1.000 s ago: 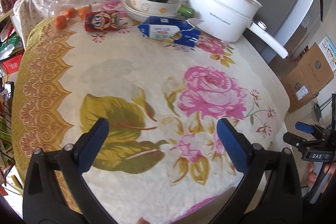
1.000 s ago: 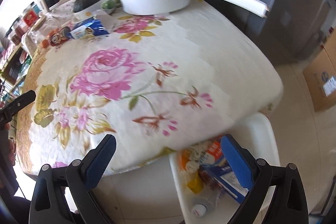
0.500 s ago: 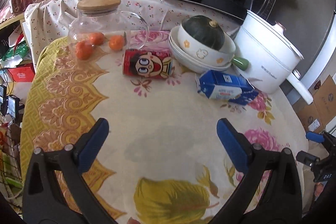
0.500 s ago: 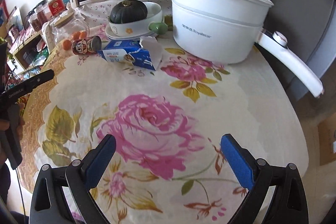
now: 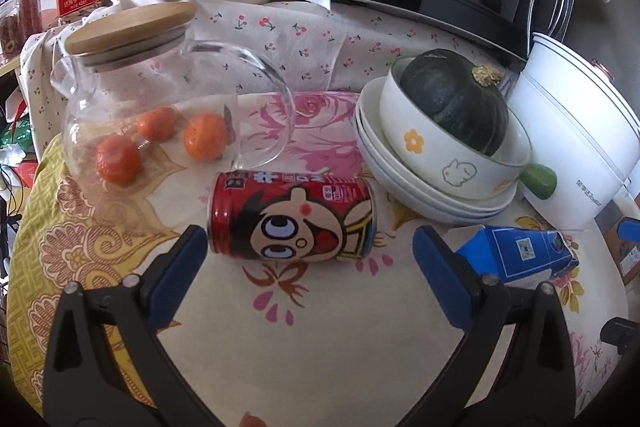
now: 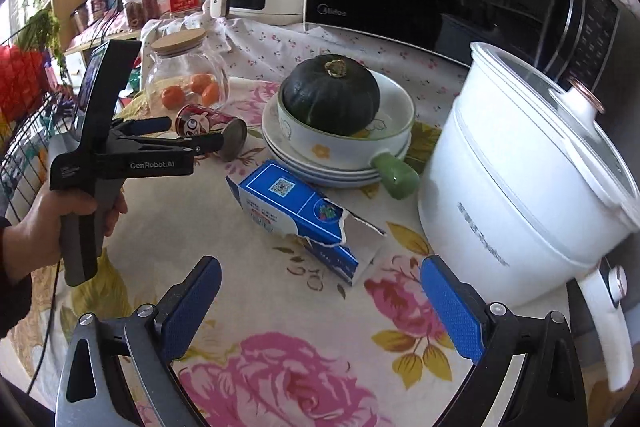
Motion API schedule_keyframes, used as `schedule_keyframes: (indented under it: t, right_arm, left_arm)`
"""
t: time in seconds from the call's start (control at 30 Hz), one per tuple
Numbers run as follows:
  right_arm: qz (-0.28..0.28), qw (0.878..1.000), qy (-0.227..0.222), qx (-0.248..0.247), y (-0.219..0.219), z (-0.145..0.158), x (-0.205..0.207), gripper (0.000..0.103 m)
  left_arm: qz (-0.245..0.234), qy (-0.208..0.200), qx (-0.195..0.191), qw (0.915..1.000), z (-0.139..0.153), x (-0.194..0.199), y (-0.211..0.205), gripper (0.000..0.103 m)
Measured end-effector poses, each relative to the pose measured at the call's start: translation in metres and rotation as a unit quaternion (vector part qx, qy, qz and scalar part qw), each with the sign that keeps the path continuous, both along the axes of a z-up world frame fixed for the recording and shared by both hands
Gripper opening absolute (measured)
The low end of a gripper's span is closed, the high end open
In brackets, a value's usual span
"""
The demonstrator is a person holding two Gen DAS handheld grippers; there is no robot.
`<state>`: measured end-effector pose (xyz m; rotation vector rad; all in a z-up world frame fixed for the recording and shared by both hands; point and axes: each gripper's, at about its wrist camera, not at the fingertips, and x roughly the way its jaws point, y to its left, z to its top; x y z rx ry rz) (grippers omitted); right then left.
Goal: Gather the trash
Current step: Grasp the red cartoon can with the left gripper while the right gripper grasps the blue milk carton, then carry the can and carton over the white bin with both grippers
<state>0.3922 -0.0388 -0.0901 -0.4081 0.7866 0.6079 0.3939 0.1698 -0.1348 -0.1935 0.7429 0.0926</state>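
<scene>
Left wrist view: left gripper [image 5: 306, 247] open, jaws flanking toppled red cartoon-printed drink can [image 5: 294, 217]; likely light, slippery, dentable; grip mid-body. Right gripper [image 6: 320, 291] open near torn blue carton [image 6: 296, 215].

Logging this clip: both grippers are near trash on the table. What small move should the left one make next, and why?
Probably ease the left gripper forward a little and close on the red can. The can lies on its side between the open jaws, near their tips, not yet gripped. The right gripper is likewise open, short of the torn blue carton.
</scene>
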Motion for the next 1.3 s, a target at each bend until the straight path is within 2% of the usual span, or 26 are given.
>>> schedule_keyframes:
  t: [0.13, 0.33, 0.4, 0.47, 0.53, 0.57, 0.6, 0.63, 0.67, 0.73, 0.8, 1.0, 1.17, 1.3]
  right_arm:
    - [0.020, 0.999, -0.012, -0.030, 0.015, -0.015, 0.014, 0.101]
    - [0.038, 0.998, 0.004, -0.051, 0.035, -0.038, 0.027, 0.101]
    - [0.037, 0.998, 0.005, -0.058, 0.039, -0.044, 0.030, 0.100]
    - [0.033, 0.998, 0.005, -0.060, 0.042, -0.048, 0.031, 0.094]
    - [0.028, 0.997, 0.003, -0.066, 0.044, -0.051, 0.031, 0.079]
    - [0.028, 0.997, -0.001, -0.069, 0.044, -0.052, 0.029, 0.075]
    - [0.030, 0.997, -0.005, -0.070, 0.044, -0.052, 0.027, 0.066]
    - [0.032, 0.997, -0.005, -0.070, 0.044, -0.051, 0.025, 0.051]
    - [0.034, 0.997, -0.003, -0.068, 0.042, -0.050, 0.024, 0.042]
    - [0.035, 0.998, 0.001, -0.059, 0.036, -0.046, 0.021, 0.028]
    - [0.032, 0.998, 0.005, -0.046, 0.029, -0.042, 0.017, 0.019]
    - [0.027, 0.999, 0.034, -0.021, 0.012, -0.035, -0.001, 0.012]
    - [0.004, 0.999, 0.054, 0.006, -0.010, -0.026, -0.026, 0.010]
    - [-0.018, 0.998, 0.060, 0.010, -0.030, -0.017, -0.052, 0.009]
  left_arm:
    - [-0.001, 0.006, 0.005, 1.0000, -0.005, 0.011, 0.002, 0.102]
    - [-0.007, 0.019, -0.007, 0.9998, -0.011, 0.024, 0.005, 0.102]
    - [-0.006, 0.024, -0.012, 0.9996, -0.013, 0.026, 0.007, 0.099]
    - [-0.006, 0.028, -0.016, 0.9995, -0.015, 0.027, 0.007, 0.093]
    - [-0.005, 0.033, -0.021, 0.9992, -0.017, 0.025, 0.009, 0.092]
    - [-0.004, 0.034, -0.020, 0.9992, -0.017, 0.024, 0.009, 0.091]
    - [-0.005, 0.033, -0.019, 0.9992, -0.017, 0.024, 0.009, 0.091]
    - [-0.006, 0.033, -0.018, 0.9993, -0.016, 0.023, 0.009, 0.091]
    - [-0.007, 0.032, -0.016, 0.9993, -0.016, 0.022, 0.009, 0.091]
    - [-0.011, 0.029, -0.017, 0.9994, -0.016, 0.017, 0.008, 0.091]
    - [-0.013, 0.028, -0.018, 0.9994, -0.016, 0.009, 0.007, 0.091]
    - [-0.013, 0.029, -0.033, 0.9990, -0.012, -0.020, 0.009, 0.091]
    - [-0.017, 0.033, -0.041, 0.9984, -0.003, -0.050, 0.006, 0.091]
    - [-0.028, 0.040, -0.042, 0.9979, 0.008, -0.077, -0.004, 0.089]
